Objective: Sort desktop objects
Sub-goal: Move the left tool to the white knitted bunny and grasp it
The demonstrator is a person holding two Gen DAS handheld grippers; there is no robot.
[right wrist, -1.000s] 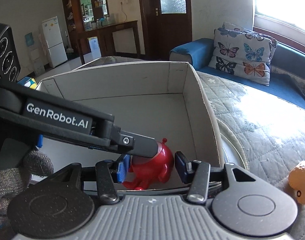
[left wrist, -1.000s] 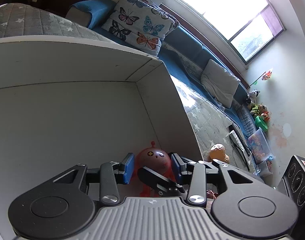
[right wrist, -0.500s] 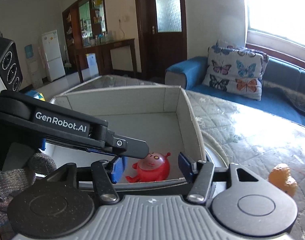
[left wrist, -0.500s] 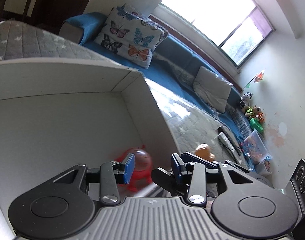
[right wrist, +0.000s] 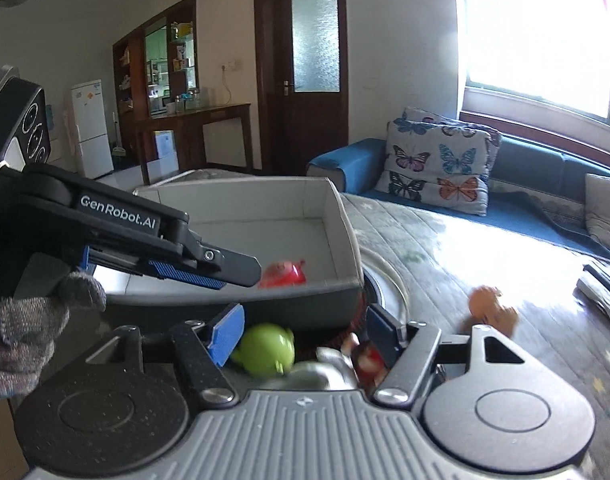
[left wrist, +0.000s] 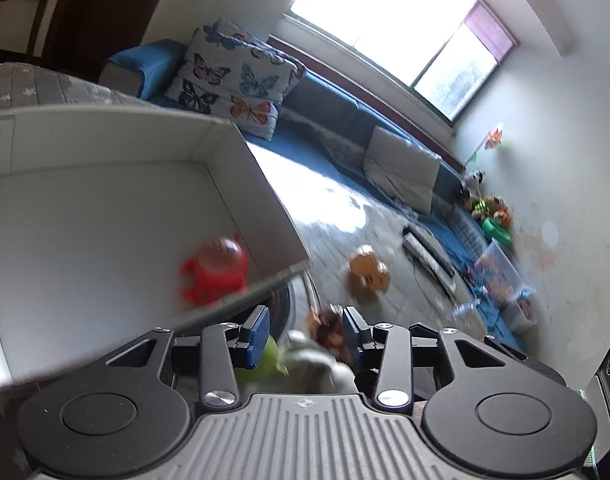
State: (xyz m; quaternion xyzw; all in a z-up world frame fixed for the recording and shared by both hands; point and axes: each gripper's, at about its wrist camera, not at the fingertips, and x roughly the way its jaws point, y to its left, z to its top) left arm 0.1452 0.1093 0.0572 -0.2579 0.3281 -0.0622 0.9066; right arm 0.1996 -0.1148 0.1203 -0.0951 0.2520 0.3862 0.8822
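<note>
Both your tools are spread and hold nothing, just short of the box.

Your box (right wrist: 265, 216) is white card, open-topped, on the quilted bench (right wrist: 445, 248); the red toy (left wrist: 213, 268) lies inside it by the near right corner. Only your right view shows the left tool (right wrist: 233, 270) from the side, over the box's near wall. Your right tool (right wrist: 301, 332) frames a green toy (right wrist: 267, 348) and a small brown-and-white figure (right wrist: 365, 356) below the box; your left view blurs both. The orange toy (left wrist: 369, 270) sits on the bench, apart from the box, smeared in both views.
</note>
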